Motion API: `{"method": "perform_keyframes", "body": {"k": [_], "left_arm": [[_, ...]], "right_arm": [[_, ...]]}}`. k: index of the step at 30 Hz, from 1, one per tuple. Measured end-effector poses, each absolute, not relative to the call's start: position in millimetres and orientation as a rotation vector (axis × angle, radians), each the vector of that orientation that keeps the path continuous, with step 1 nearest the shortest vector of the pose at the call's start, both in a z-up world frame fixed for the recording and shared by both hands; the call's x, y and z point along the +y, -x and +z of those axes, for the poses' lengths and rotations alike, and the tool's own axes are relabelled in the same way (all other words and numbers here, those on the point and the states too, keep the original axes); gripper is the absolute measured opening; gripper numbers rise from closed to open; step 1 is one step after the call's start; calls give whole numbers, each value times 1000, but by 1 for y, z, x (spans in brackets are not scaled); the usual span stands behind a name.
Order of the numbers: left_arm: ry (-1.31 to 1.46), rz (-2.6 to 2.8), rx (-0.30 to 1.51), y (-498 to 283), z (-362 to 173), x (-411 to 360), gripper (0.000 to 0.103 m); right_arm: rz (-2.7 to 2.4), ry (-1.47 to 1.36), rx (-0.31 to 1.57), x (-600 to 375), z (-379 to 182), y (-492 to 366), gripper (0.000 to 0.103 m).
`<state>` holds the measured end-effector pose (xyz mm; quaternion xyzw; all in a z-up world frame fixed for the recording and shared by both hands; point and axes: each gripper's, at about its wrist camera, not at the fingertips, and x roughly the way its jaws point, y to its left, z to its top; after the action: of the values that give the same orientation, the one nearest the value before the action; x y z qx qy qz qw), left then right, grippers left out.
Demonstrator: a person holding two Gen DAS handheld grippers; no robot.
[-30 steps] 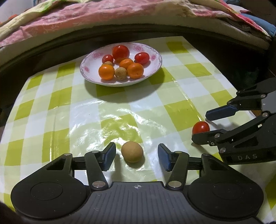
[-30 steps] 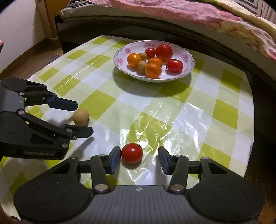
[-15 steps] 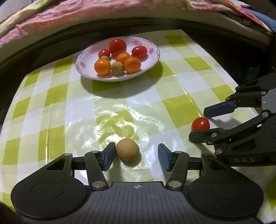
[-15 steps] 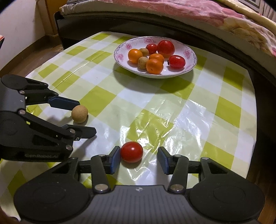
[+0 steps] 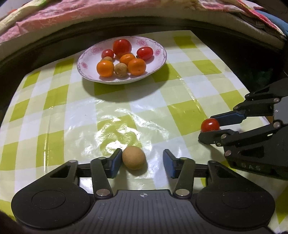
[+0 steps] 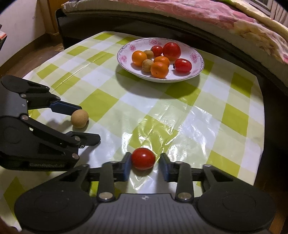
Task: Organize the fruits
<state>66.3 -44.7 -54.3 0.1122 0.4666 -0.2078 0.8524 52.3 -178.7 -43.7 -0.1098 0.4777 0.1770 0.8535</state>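
Round matte longan (image 5: 133, 157) between parted left jaws, glossy tomato (image 6: 143, 158) between parted right jaws.

This is a bedroom in a home. A bed (image 6: 234, 23) with a pink flowery blanket (image 5: 75, 16) stands right behind a small table with a green and white checked cloth (image 6: 180, 111). A flowered plate (image 6: 196, 55) holds fruit.
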Motion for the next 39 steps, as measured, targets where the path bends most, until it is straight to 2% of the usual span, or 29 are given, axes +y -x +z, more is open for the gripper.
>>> {"method": "perform_keyframes", "body": {"k": [2, 5, 11, 19, 29, 39], "left_arm": [[-228, -447, 989, -67, -54, -46, 42], [-228, -453, 992, -66, -54, -48, 39], [-229, -454, 993, -67, -54, -47, 38], [-243, -465, 972, -66, -56, -46, 46], [-236, -451, 976, -66, -57, -45, 49], [-228, -446, 985, -67, -56, -47, 40]], "right_arm": [[374, 242, 1003, -177, -44, -51, 31], [379, 258, 1000, -174, -43, -49, 30], [383, 263, 998, -174, -43, -49, 30], [387, 254, 1004, -174, -43, -50, 31], [389, 250, 1005, -175, -43, -49, 31], [371, 234, 1009, -178, -43, -46, 30]]}}
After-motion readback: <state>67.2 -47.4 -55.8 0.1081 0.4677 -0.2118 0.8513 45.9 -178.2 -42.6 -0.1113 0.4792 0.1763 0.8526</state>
